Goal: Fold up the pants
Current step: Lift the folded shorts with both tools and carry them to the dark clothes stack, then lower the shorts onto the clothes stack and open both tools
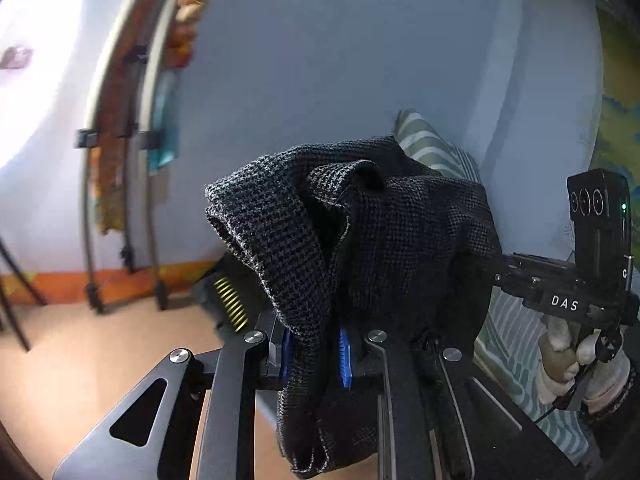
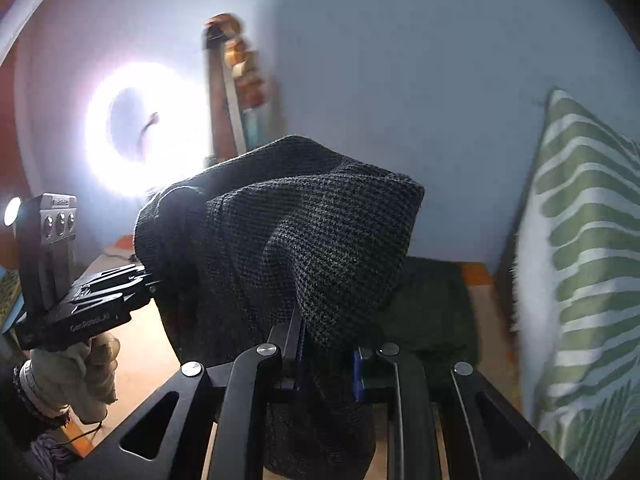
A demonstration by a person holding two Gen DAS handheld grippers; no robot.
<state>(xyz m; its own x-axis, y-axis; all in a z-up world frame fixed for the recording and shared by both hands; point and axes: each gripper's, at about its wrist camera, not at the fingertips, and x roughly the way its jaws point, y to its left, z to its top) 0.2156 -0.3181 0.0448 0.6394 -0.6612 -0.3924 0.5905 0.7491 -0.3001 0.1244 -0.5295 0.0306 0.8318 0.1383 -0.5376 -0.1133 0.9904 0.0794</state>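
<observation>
The pants are dark grey woven cloth, held up in the air by both grippers. My left gripper is shut on a bunched edge of the pants, which drape over its blue pads. My right gripper is shut on another part of the pants, which hang over and below its fingers. In the left wrist view the right gripper and its gloved hand are at the right. In the right wrist view the left gripper is at the left, close by.
A green-and-white striped pillow stands at the right against a pale blue wall. A bright ring light glares at the left. Curved metal poles and tripod legs stand on the tan floor. A dark green bundle lies behind the pants.
</observation>
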